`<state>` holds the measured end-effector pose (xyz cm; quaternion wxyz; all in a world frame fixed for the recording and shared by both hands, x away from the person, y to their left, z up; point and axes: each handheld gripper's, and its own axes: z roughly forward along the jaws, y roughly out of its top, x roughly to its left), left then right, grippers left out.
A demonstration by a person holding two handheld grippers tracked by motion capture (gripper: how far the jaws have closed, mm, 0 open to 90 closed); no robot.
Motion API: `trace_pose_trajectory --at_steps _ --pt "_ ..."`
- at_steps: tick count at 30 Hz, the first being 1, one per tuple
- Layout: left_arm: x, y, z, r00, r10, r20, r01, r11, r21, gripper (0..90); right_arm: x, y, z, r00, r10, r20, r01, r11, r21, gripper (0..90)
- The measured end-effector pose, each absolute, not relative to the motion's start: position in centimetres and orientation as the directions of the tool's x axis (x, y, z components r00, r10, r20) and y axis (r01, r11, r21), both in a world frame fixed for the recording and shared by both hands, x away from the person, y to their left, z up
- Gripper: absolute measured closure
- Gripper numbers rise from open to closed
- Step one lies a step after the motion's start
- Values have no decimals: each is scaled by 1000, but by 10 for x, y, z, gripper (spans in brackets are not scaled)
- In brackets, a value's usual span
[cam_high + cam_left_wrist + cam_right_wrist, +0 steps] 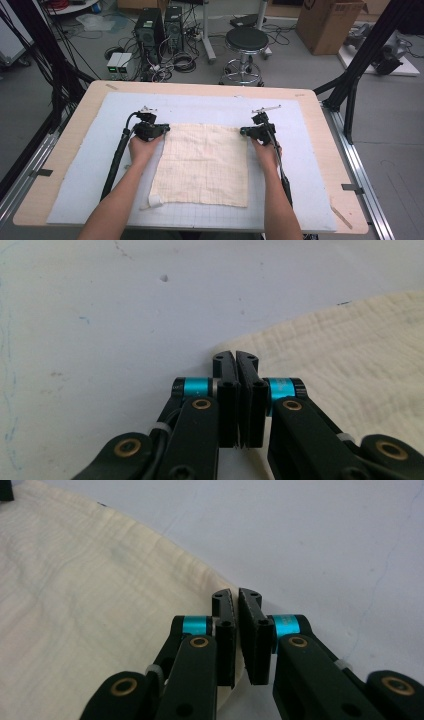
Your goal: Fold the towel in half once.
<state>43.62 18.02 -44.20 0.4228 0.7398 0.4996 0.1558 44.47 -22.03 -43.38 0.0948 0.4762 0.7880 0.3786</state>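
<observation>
Gripping the two far corners of the cream, waffle-textured square cloth point(204, 162): left gripper point(159, 129) clamped on the far left corner, right gripper point(246, 131) clamped on the far right corner, both low on the pale blue-grey table mat point(80, 170).

Seen along the left gripper point(235, 357): black jaws pressed nearly together, cloth point(350, 370) spreading off to their right, its corner edge disappearing between the jaws, bare mat point(100, 315) to their left and ahead. Seen along the right gripper point(237, 596): jaws closed to a narrow slit on the cloth edge, cloth point(90, 610) lying to their left and passing beneath them, mat point(340, 545) to their right.

Probably standing at the start of a fold: corners pinched, cloth lying flat and spread between and behind the grippers, toward the person. Calling next, most likely, for lifting both corners together and carrying them evenly back toward the near edge, keeping the grip level so the fold line stays straight and neither corner slips out.

Showing from above what the gripper cameras miss: the whole square of cloth, a small turned-up flap at its near left corner point(155, 201), both hands and the wooden table rim point(65, 145). Showing from the gripper cameras what the high view leaves too small: how tightly the jaws are meeting on the cloth edge.
</observation>
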Motion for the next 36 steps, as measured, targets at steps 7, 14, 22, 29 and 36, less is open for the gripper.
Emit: trace_pose_trajectory --at_steps 7,14,22,29,36 --pt "433 185 -433 468 860 -201 581 -128 804 874 442 -226 -427 -549 800 243 662 239 710 859" --pt "426 187 -423 502 844 -189 554 -146 819 875 436 -228 -417 -587 761 277 639 225 736 859" --pt "417 189 -411 538 825 -173 527 -169 833 875 428 -231 -406 -614 734 290 619 221 753 859" --pt "407 191 -405 559 812 -168 501 -168 849 875 420 -233 -398 -639 712 291 600 224 768 859" --pt "396 194 -401 581 796 -168 478 -167 862 875 411 -231 -389 -664 683 303 583 219 782 859"
